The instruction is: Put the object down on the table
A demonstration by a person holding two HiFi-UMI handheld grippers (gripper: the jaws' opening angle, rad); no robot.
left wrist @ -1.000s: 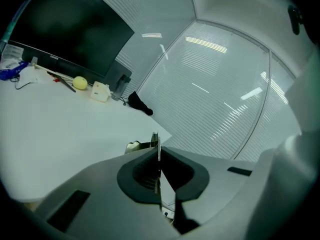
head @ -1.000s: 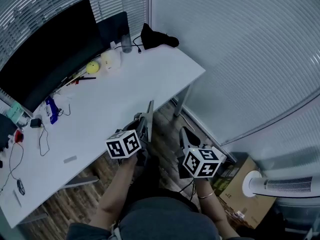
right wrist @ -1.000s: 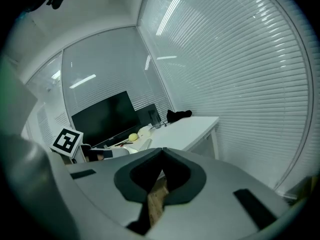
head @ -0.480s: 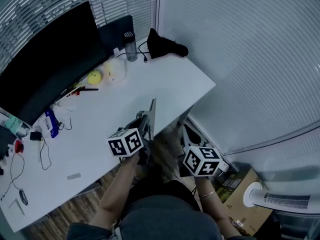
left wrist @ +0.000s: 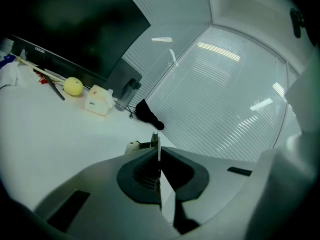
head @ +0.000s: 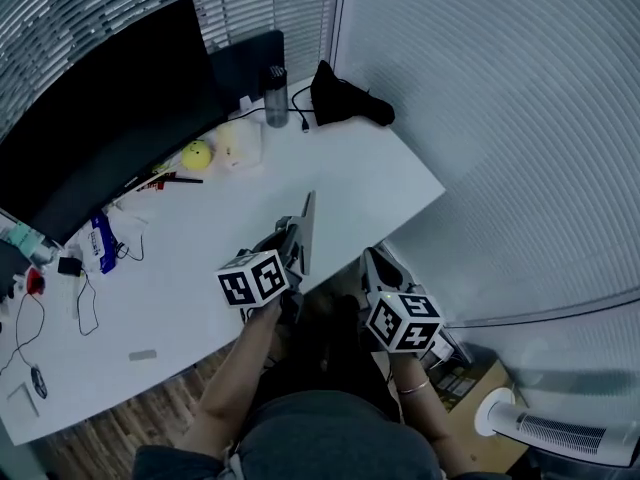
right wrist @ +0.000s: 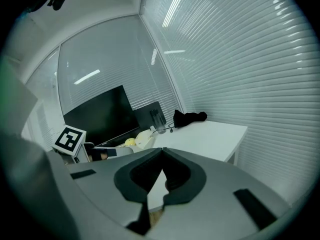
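White bench (head: 330,183) fills the middle of the head view, and everything else sits in relation to it. Along its far left edge stands a wide black monitor (head: 100,98). At its far corner lies a black bundle of fabric (head: 345,103).

Over the bench's near edge hangs the left tool (head: 296,236), its jaws pressed onto a thin grey sheet (head: 306,223). The sheet stands on edge and points out across the bench top. In the left gripper view it shows only as a fine pale line (left wrist: 158,140) rising from between the dark pads. Whether its lower edge touches the bench cannot be made out.

Just off the bench's near edge, on the person's side, is the right tool (head: 372,268). Its jaws (right wrist: 163,151) are pressed together at the tips with nothing between them.

Near the bench's far edge stand a dark bottle (head: 277,96) beside the bundle, a pale box (head: 245,140) and a yellow ball (head: 197,154).
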